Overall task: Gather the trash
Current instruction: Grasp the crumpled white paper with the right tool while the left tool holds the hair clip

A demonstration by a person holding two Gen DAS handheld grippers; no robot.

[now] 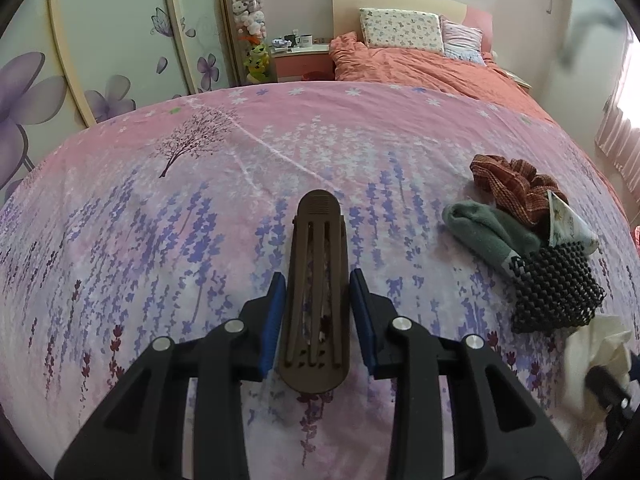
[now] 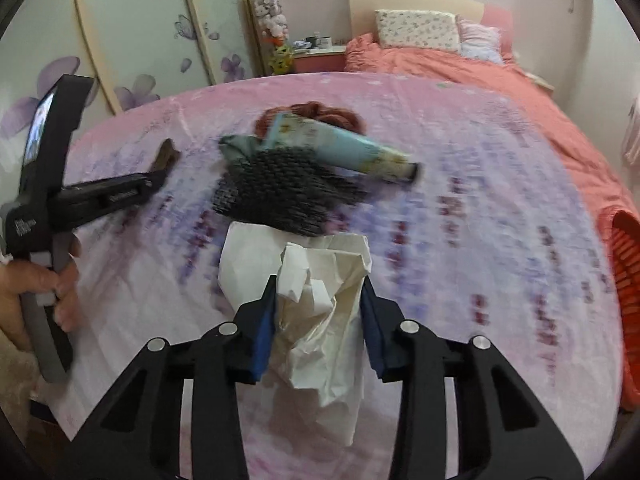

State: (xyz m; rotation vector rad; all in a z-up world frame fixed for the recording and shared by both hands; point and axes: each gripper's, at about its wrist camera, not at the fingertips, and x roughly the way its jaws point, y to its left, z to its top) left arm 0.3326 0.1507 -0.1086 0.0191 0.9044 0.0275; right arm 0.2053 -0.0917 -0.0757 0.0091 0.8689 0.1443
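My left gripper (image 1: 318, 280) is shut on a long brown hair clip (image 1: 318, 280) and holds it over the pink flowered bedsheet (image 1: 200, 208). My right gripper (image 2: 320, 292) is shut on a crumpled white tissue (image 2: 320, 312), just in front of a small pile: a black knobbly mat (image 2: 280, 196), a pale blue tube (image 2: 348, 148), a green sock (image 1: 480, 232) and a red-brown scrunchie (image 1: 512, 184). The tissue also shows at the right edge of the left wrist view (image 1: 596, 356). The left gripper with the clip shows at the left of the right wrist view (image 2: 166, 160).
An orange slatted basket (image 2: 624, 272) stands at the bed's right edge. An orange duvet (image 1: 420, 68) and pillows (image 1: 400, 32) lie at the head of the bed. A wardrobe with purple flowers (image 1: 100, 60) and a nightstand (image 1: 300, 60) are at the left and back.
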